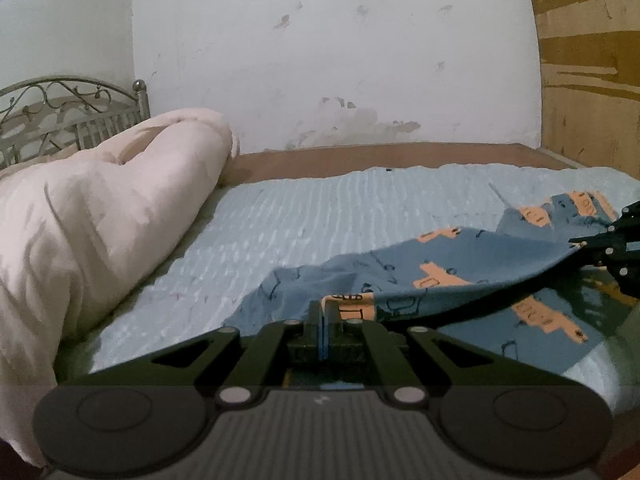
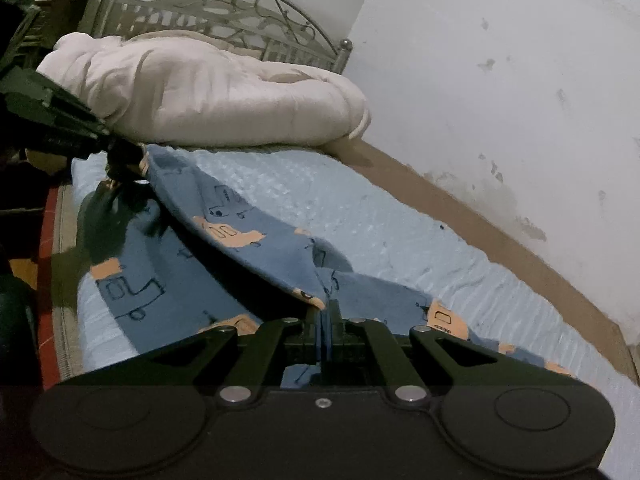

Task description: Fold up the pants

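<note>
The blue pants (image 1: 400, 276) with orange vehicle prints lie on a light blue bedspread (image 1: 280, 220). My left gripper (image 1: 323, 308) is shut on one edge of the pants and holds it lifted. My right gripper (image 2: 325, 312) is shut on another edge of the pants (image 2: 248, 236). The fabric hangs stretched between the two grippers above a lower layer of the pants. The right gripper also shows at the right edge of the left wrist view (image 1: 588, 245). The left gripper shows at the left of the right wrist view (image 2: 132, 160).
A bunched white duvet (image 1: 100, 208) lies at the head of the bed, also in the right wrist view (image 2: 208, 92). A metal headboard (image 2: 224, 12) stands behind it. A stained white wall (image 1: 340, 60) runs along the far bed edge. A wooden panel (image 1: 592, 60) stands at right.
</note>
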The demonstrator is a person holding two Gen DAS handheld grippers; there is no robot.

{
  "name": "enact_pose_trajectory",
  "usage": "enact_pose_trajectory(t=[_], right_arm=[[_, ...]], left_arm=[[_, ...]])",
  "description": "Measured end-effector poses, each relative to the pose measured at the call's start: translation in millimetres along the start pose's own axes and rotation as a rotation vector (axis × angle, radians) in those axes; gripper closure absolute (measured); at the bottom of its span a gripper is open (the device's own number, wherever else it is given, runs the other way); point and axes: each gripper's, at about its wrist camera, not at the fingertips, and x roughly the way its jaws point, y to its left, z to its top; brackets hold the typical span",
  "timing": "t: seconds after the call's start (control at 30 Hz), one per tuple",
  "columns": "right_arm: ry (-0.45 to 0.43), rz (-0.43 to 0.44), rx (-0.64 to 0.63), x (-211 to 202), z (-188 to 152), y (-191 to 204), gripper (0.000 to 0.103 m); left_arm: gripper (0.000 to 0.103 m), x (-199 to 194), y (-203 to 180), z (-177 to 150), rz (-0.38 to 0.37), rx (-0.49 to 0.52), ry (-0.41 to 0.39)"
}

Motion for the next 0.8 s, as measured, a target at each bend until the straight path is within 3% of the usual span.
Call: enact_pose_trajectory(t=[0.17, 0.33, 0.5, 0.8], right_arm=[[0.000, -0.006, 0.026, -2, -4, 5, 0.103], [-0.021, -0.011, 0.035, -18, -3, 7, 0.103], [0.020, 0.009, -0.005, -29, -17, 22, 0.103], [0.054, 0.029, 0.015, -30, -29, 29, 0.103]], left_arm=[[0.103, -7, -1, -3, 0.011, 0.060, -0.029], [0.103, -7, -3, -11, -0.009, 0.133, -0.006], [0.103, 0, -2, -25, -0.038, 0.123, 0.043], [0.103, -10, -1, -32, -0.039, 0.114, 0.041]])
